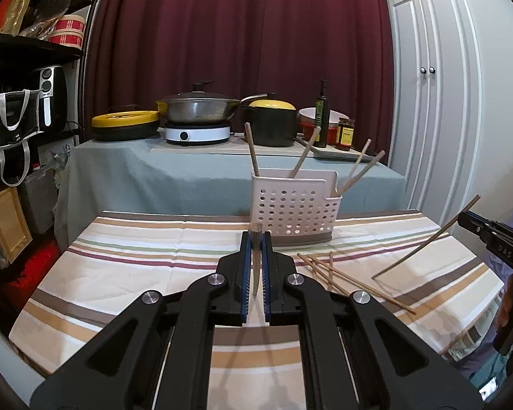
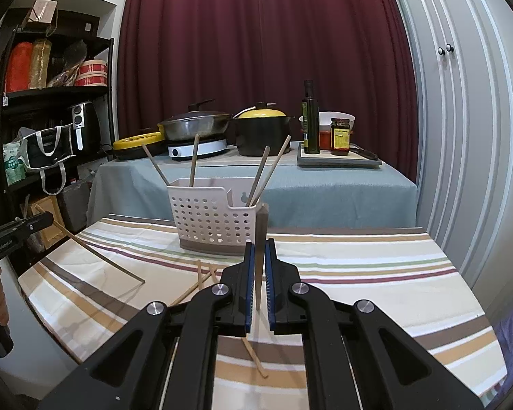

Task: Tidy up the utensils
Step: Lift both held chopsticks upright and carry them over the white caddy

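Your left tongs (image 1: 256, 239) are clamped on one chopstick (image 1: 256, 263), held upright above the middle of the desk (image 1: 136, 259). Your right tongs (image 2: 260, 244) grip a second chopstick (image 2: 260, 239) the same way, just in front of the white perforated holder (image 2: 212, 218). That holder stands near the desk's far edge with four chopsticks (image 2: 193, 160) leaning inside. Loose chopsticks (image 1: 352, 282) lie crossed on the striped cloth, nearer you than the holder.

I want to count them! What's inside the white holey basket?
Four chopsticks stand leaning inside the white basket. Their lower ends are hidden by its walls, so anything shorter can't be seen.
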`<state>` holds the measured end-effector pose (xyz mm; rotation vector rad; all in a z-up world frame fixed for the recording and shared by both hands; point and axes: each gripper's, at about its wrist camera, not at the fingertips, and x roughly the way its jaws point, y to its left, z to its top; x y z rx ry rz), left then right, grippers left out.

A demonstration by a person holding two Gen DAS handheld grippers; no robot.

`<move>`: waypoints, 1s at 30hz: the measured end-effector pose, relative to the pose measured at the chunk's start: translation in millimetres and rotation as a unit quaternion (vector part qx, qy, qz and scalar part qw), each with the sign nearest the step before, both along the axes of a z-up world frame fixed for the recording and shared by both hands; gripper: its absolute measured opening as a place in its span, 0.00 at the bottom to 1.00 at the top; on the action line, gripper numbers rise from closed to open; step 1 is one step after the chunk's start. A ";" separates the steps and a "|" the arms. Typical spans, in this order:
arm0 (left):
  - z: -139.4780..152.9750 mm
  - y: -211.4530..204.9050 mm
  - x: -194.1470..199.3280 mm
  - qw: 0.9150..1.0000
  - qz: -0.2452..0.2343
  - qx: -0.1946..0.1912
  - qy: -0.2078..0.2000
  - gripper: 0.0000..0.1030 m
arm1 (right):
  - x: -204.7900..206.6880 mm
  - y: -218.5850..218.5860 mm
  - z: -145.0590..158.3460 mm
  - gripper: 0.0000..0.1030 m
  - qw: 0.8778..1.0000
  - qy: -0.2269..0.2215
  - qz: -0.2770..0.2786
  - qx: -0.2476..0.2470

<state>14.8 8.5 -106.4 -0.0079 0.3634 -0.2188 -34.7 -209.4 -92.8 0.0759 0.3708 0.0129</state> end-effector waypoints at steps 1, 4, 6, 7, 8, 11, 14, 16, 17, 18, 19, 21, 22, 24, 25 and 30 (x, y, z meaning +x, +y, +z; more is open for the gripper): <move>0.5 -0.2 2.0 1.000 0.000 0.000 -0.001 0.06 | 3.4 -0.4 0.9 0.07 1.000 0.000 0.000 -0.001; 3.9 -1.9 11.8 1.000 0.000 0.001 -0.006 0.06 | 12.7 -1.5 3.6 0.07 1.000 -0.003 0.002 -0.004; 6.3 -2.4 17.9 1.000 0.000 0.001 -0.008 0.06 | 16.9 -4.0 5.1 0.07 1.000 -0.007 0.003 -0.004; 7.6 -2.9 22.3 1.000 0.000 0.001 -0.009 0.06 | 20.3 -4.5 6.0 0.07 1.000 -0.008 0.003 -0.005; 8.7 -3.1 25.7 1.000 0.000 0.000 -0.010 0.06 | 23.0 -5.2 6.6 0.07 1.000 -0.010 0.003 -0.004; 12.0 -3.5 36.4 1.000 0.001 -0.004 -0.014 0.06 | 31.9 -6.5 8.2 0.07 1.000 -0.015 0.003 -0.005; 14.6 -4.7 45.8 1.000 0.002 -0.010 -0.017 0.06 | 38.1 -8.1 9.3 0.07 1.000 -0.019 0.003 -0.004; 16.6 -4.6 52.0 1.000 0.002 -0.013 -0.017 0.06 | 42.2 -8.7 10.4 0.07 1.000 -0.019 0.003 -0.003; 17.8 -4.8 54.8 1.000 0.001 -0.015 -0.017 0.06 | 43.8 -9.3 10.9 0.07 1.000 -0.019 0.004 -0.001; 18.8 -4.7 56.2 1.000 0.002 -0.016 -0.017 0.06 | 45.4 -10.2 11.6 0.07 1.000 -0.019 0.003 -0.001; 20.3 -4.8 58.7 1.000 0.002 -0.016 -0.017 0.06 | 46.4 -10.3 12.5 0.07 1.000 -0.020 0.003 -0.002; 23.8 -3.8 62.3 1.000 0.000 -0.021 -0.018 0.06 | 49.6 -11.8 14.7 0.07 1.000 -0.020 0.004 0.003; 25.9 -3.2 63.4 1.000 -0.001 -0.023 -0.020 0.06 | 50.8 -13.0 16.0 0.07 1.000 -0.021 0.004 0.006; 31.5 -2.2 65.8 0.999 -0.002 -0.026 -0.023 0.06 | 52.8 -14.1 19.6 0.07 1.000 -0.024 0.006 0.010; 34.1 -1.7 67.0 0.999 -0.003 -0.028 -0.024 0.06 | 53.9 -14.5 21.7 0.07 1.000 -0.026 0.008 0.013; 54.7 -0.1 76.2 0.998 -0.015 -0.042 -0.032 0.06 | 59.2 -14.4 39.4 0.07 0.999 -0.046 0.017 0.020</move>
